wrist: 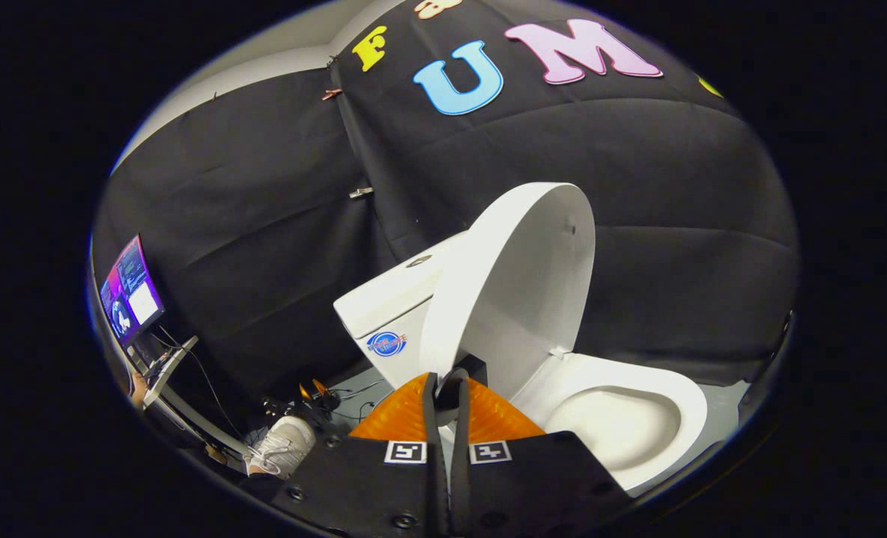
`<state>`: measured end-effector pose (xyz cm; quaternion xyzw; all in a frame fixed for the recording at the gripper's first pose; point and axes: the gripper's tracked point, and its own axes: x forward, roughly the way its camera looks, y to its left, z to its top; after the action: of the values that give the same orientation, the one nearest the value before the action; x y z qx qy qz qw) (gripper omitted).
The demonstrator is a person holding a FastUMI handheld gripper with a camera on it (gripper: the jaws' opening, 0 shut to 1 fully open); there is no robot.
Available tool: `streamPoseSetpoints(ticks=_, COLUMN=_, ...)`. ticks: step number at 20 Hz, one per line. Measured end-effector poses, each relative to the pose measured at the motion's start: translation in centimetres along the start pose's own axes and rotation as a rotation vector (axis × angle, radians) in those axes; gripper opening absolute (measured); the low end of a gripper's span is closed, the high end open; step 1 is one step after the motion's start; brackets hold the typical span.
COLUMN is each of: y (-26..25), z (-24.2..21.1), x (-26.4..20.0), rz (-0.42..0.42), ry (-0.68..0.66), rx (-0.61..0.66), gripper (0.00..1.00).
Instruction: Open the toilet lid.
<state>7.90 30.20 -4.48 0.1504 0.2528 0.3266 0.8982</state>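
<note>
While the toilet lid (514, 288) stands raised, tilted up and back toward the cistern (391, 306), its pale underside faces the camera and its lower edge sits just ahead of the gripper (448, 381). The jaws are pressed nearly together, with only a thin slit between their tips; nothing is pinched between them, and whether the tips touch the lid's lower edge cannot be told. Each finger carries a small square black-and-white marker (405, 452) near its base.

The toilet bowl (622, 426) lies open beside the fingers, on the side away from the cistern, with the white seat rim (686, 400) ringing it and its hinge (559, 350) meeting the foot of the lid. The cistern sits behind the lid, a flush button (418, 261) on its flat top and a round blue logo on its front. Black cloth (264, 224) hangs as the booth's wall behind all of it.

On the floor (357, 392) near the cistern's base lie dark cables (305, 403) and something small and orange. Beyond that, by the far wall, a lit screen (131, 291) stands on a slanted stand (167, 373). A person's white laced shoe (282, 446) rests on the floor just beside the gripper's body, and a bit of a hand (138, 388) shows under the screen.
</note>
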Motion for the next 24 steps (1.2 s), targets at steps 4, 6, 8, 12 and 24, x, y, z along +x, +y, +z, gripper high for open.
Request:
streamPoseSetpoints(ticks=4, y=2.2, z=0.2, x=2.0, rz=0.014, ry=0.009, rx=-0.025, gripper=0.06)
streamPoseSetpoints(ticks=6, y=3.3, z=0.2, x=3.2, rz=0.02, ry=0.016, rx=-0.055, gripper=0.06)
streamPoseSetpoints(ticks=8, y=4.3, z=0.3, x=4.5, rz=0.03, ry=0.023, rx=-0.084, gripper=0.06)
streamPoseSetpoints(ticks=12, y=6.6, z=0.2, x=7.5, rz=0.048, ry=0.054, rx=-0.164, gripper=0.06)
streamPoseSetpoints(ticks=24, y=8.4, z=-1.5, x=10.1, rz=0.053, ry=0.072, rx=-0.267, gripper=0.82)
